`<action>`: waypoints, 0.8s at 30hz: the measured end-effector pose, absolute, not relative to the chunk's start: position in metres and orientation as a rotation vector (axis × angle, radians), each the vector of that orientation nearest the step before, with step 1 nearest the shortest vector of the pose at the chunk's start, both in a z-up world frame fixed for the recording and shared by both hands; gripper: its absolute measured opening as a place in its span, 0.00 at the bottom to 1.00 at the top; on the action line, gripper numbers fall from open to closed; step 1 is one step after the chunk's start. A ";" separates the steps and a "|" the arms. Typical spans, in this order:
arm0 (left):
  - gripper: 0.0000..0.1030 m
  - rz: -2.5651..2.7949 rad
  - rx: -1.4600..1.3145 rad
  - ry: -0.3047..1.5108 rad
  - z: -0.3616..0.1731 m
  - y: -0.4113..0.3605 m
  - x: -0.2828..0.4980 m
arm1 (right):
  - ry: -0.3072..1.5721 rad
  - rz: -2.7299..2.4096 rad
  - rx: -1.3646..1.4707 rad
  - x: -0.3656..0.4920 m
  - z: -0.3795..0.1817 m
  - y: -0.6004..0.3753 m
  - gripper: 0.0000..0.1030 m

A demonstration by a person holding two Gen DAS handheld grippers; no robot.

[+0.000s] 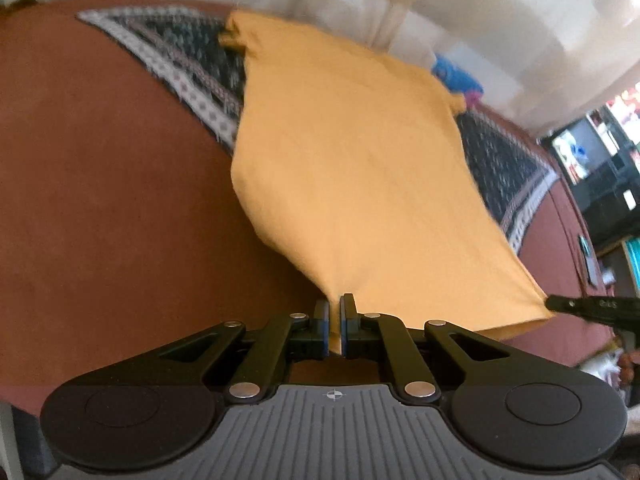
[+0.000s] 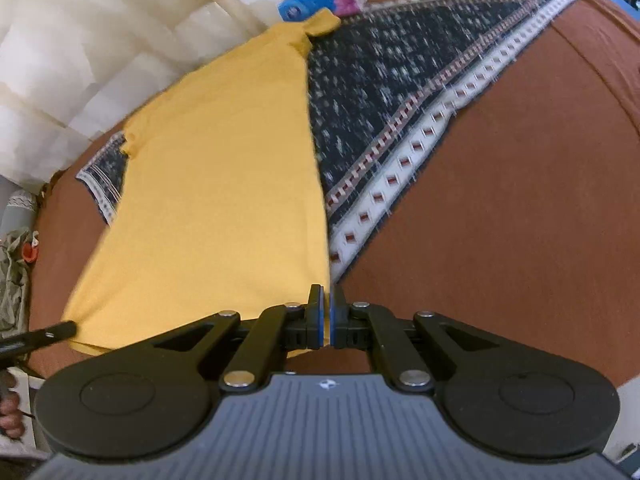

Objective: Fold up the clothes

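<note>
Yellow shirt (image 1: 352, 168) lies stretched lengthwise on the bed, partly over a dark patterned cloth (image 2: 400, 92) that sits on the rust-brown bedcover (image 1: 100, 200).

Grip state: my left tool (image 1: 335, 320) is clenched on one near corner of the hem; a sliver of yellow shows between its pads. My right tool (image 2: 327, 312) is clenched on the other near hem corner, cloth likewise pinched between the pads. From the left wrist view the tip of the right tool enters at 3 o'clock, at the far end of the same hem; from the right wrist view the left tool's tip comes in at 9 o'clock.

Key relation: the shirt's long axis runs away from both tools toward 12 o'clock, hem at my end, bunched sleeve ends (image 2: 320, 24) at the far end. The two tools hold opposite ends of the short near edge, so neither arm is nearer; the hem hangs taut and slightly lifted between them.

Judgement: the garment looks already narrowed, sleeves drawn in, though motion blur leaves this uncertain. With both corners held, a fold would carry the hem along the long axis toward 12 o'clock; the same hold fits pulling the cloth flat.

A blue packet (image 2: 308, 0) lies just beyond the far end.
</note>
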State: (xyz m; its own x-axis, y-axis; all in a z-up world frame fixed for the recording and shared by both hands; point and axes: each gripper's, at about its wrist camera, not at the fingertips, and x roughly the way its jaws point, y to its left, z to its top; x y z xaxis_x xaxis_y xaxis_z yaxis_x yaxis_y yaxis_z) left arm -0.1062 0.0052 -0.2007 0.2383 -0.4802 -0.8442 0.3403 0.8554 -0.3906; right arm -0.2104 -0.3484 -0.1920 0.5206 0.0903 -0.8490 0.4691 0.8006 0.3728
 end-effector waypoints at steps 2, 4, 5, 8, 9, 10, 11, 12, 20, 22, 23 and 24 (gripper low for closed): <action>0.28 -0.532 -0.166 1.253 -0.211 0.011 -0.107 | 1.037 -0.262 0.630 -0.213 -0.204 -0.349 0.03; 0.28 -0.496 -0.205 1.287 -0.219 0.019 -0.108 | 1.057 -0.280 0.635 -0.214 -0.215 -0.350 0.03; 0.30 -0.477 -0.225 1.304 -0.223 0.022 -0.109 | 1.059 -0.282 0.639 -0.216 -0.217 -0.350 0.03; 0.34 -0.421 -0.283 1.354 -0.236 0.033 -0.110 | 1.058 -0.282 0.644 -0.218 -0.218 -0.349 0.03; 0.34 -0.423 -0.310 1.364 -0.238 0.035 -0.111 | 1.056 -0.280 0.639 -0.218 -0.217 -0.349 0.03; 0.34 -0.432 -0.340 1.371 -0.240 0.035 -0.112 | 1.054 -0.277 0.635 -0.218 -0.216 -0.349 0.03; 0.36 -0.441 -0.370 1.378 -0.242 0.035 -0.112 | 1.055 -0.277 0.632 -0.217 -0.216 -0.349 0.03; 0.43 -0.442 -0.403 1.378 -0.243 0.035 -0.113 | 1.057 -0.277 0.630 -0.217 -0.216 -0.349 0.03; 0.60 -0.303 -0.767 1.344 -0.269 0.050 -0.106 | 1.086 -0.289 0.605 -0.218 -0.219 -0.348 0.03; 0.56 -0.259 -0.811 1.332 -0.273 0.051 -0.104 | 1.095 -0.297 0.600 -0.221 -0.220 -0.349 0.03; 0.33 -0.238 -0.812 1.317 -0.273 0.050 -0.103 | 1.097 -0.301 0.603 -0.223 -0.221 -0.350 0.03; 0.15 -0.224 -0.785 1.274 -0.266 0.046 -0.103 | 1.097 -0.303 0.605 -0.224 -0.221 -0.350 0.03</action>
